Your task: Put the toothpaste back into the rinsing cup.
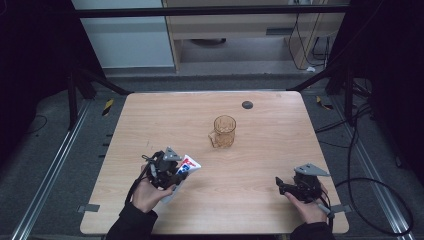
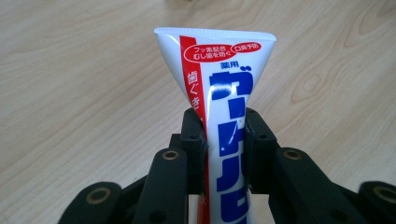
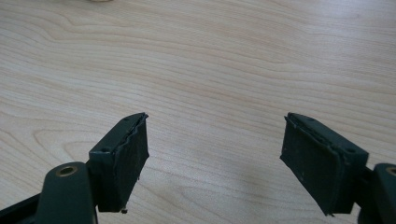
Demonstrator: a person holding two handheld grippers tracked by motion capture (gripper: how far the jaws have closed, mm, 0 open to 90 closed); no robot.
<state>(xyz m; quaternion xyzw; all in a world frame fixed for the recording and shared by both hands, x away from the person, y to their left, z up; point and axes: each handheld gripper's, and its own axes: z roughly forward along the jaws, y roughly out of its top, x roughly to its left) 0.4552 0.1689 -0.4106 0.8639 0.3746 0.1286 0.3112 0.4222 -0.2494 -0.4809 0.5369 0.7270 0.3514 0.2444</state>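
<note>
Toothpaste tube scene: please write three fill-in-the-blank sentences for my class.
1. The left gripper is shut on the ____ tube.
2. The right gripper has its jaws ____.
3. The amber glass mug stands on the ____ table.

Missing words: toothpaste; open; wooden

Two forearms in dark sleeves come in from the near edge of the scene, each hand holding a black two-jaw gripper. The left hand point(image 1: 146, 194) sits near-left, its fingers wrapped around the body of the left gripper point(image 1: 176, 176), which points toward the far right with the grey plate on top; its jaws are clamped on something held between the pads (the pads press in from both sides). The right hand point(image 1: 309, 207) rests near-right, and the right gripper point(image 1: 281, 185) points left, jaws spread wide apart.
</note>
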